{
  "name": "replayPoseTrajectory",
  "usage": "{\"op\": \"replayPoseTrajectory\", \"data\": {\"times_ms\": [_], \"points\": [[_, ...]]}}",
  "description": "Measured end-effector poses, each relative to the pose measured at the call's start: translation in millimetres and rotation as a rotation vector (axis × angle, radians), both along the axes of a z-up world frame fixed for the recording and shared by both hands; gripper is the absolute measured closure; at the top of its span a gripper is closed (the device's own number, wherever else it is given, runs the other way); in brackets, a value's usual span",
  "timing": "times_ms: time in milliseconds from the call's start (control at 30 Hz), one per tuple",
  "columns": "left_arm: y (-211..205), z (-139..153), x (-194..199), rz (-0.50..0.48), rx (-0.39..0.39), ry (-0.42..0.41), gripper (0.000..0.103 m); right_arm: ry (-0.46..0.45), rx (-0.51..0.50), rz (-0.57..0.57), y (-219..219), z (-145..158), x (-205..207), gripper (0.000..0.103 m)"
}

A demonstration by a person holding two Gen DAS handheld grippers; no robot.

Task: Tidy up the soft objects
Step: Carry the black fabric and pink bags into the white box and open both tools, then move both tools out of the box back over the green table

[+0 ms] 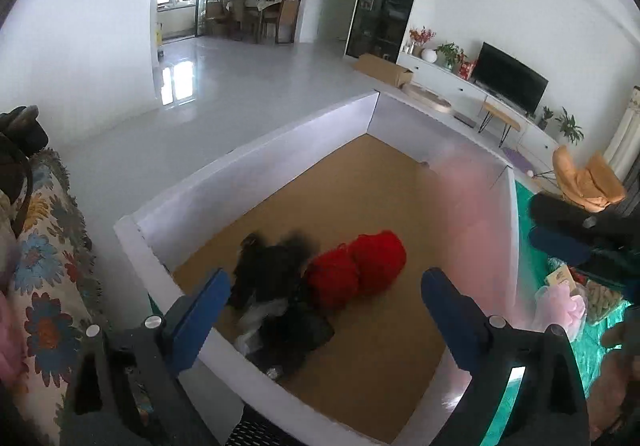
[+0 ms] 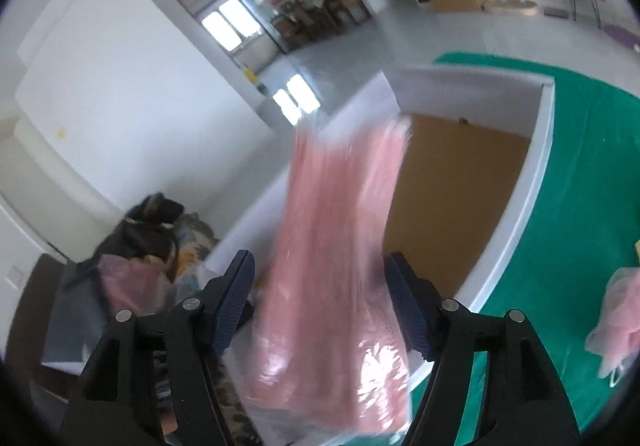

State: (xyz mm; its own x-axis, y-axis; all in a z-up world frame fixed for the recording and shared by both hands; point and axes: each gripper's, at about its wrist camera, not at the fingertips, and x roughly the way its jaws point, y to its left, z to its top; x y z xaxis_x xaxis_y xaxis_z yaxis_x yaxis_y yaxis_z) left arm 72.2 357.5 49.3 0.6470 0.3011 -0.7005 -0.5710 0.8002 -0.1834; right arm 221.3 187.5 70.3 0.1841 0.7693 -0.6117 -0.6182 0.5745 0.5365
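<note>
While the left gripper (image 1: 324, 310) is held with its fingers wide apart and empty at the lower middle of its view, a white-walled box (image 1: 248, 161) with a brown floor is seen beyond it. Going from left to right inside the box, a black soft bundle (image 1: 276, 286) lies against two red yarn-like balls (image 1: 356, 270), and a pink blur is seen at the right wall. In the right wrist view, the right gripper (image 2: 320, 302) is also spread open, and a pink cloth in clear plastic wrap (image 2: 332, 286) is seen blurred between its fingers, over the box's near wall; whether it is touched cannot be told. It is judged light, limp and slippery in its film; a pinch on a bunched fold would suit best. At the right edge, a pink mesh puff (image 2: 616, 322) lies on the green cloth (image 2: 560, 205).
</note>
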Motion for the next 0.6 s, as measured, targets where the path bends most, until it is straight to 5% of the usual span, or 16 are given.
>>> {"op": "replayPoseTrajectory", "data": {"times_ms": [233,433,600], "points": [[-47,10,0,-0.093,-0.002,-0.04,0.006,-0.095,-0.069,-0.119,-81,-1,-7,0.031],[-163,18,19,-0.342,0.045,-0.022,0.006,-0.246,-0.301,-0.288,-194,-36,-33,0.031],[-230,5,41,-0.427,0.078,0.025,0.006,-0.273,-0.499,-0.428,-299,-78,-57,0.031]]}}
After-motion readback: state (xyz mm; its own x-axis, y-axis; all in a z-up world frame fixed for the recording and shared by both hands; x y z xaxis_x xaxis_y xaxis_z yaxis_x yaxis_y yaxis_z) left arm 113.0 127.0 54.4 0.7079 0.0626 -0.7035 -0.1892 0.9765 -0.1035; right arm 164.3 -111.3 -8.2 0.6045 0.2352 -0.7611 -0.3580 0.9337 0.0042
